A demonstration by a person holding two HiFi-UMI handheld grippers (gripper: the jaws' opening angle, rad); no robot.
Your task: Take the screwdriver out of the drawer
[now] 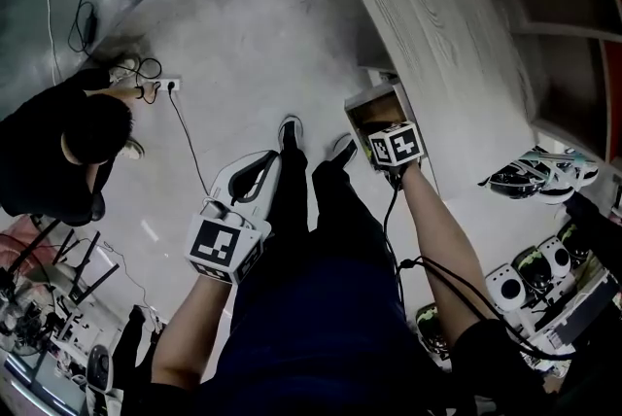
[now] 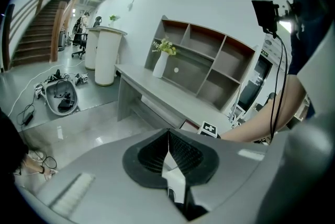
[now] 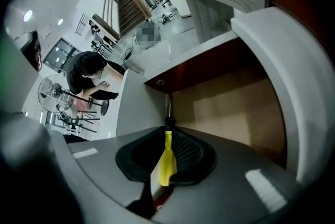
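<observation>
Clenched on screwdriver (image 3: 166,163) by its yellow handle with right fingers (image 3: 191,152), inside drawer (image 3: 235,113). Probably light, stiff, slick plastic; best gripped mid-handle. Left fingers (image 2: 183,152): pressed together, empty, well apart from drawer.

Two grippers (image 2: 168,139) (image 3: 167,136), one screwdriver (image 3: 166,161), one open drawer (image 3: 235,108), one flower vase (image 2: 159,66).

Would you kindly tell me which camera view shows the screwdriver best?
The right gripper view: the yellow-handled screwdriver sits pinched in the right gripper's claw over the open drawer. The head view hides it beneath that gripper; the left gripper view misses it.
</observation>
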